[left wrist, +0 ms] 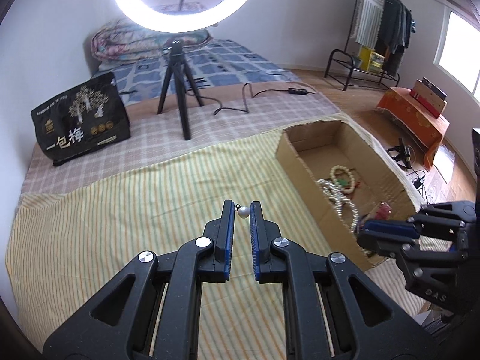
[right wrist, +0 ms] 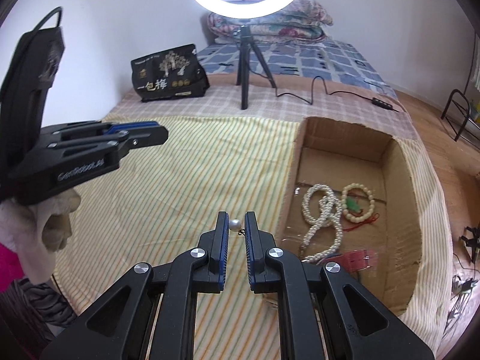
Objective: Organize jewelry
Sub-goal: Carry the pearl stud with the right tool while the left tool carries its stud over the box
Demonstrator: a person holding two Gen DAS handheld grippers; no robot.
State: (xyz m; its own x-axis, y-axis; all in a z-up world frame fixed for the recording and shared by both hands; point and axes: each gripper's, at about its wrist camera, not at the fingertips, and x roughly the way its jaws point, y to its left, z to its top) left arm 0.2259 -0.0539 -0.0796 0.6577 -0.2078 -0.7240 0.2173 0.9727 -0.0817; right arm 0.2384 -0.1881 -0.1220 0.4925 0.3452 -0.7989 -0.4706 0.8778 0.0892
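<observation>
A single pearl earring (left wrist: 243, 211) lies on the yellow striped cloth (left wrist: 135, 204); it also shows in the right wrist view (right wrist: 235, 225). My left gripper (left wrist: 241, 210) is open, with the pearl between its fingertips. My right gripper (right wrist: 235, 220) is open too, and the pearl also appears between its tips. A cardboard box (right wrist: 399, 180) to the right holds a pearl necklace (right wrist: 322, 219), a cream bead bracelet (right wrist: 358, 201) and a pink strap (right wrist: 358, 258). The box (left wrist: 303, 162) shows in the left view too.
A ring light on a black tripod (right wrist: 244, 60) stands behind the cloth, its cable (right wrist: 318, 90) running right. A black snack bag (right wrist: 169, 73) sits at the back left. The bed's edge and floor lie right of the box.
</observation>
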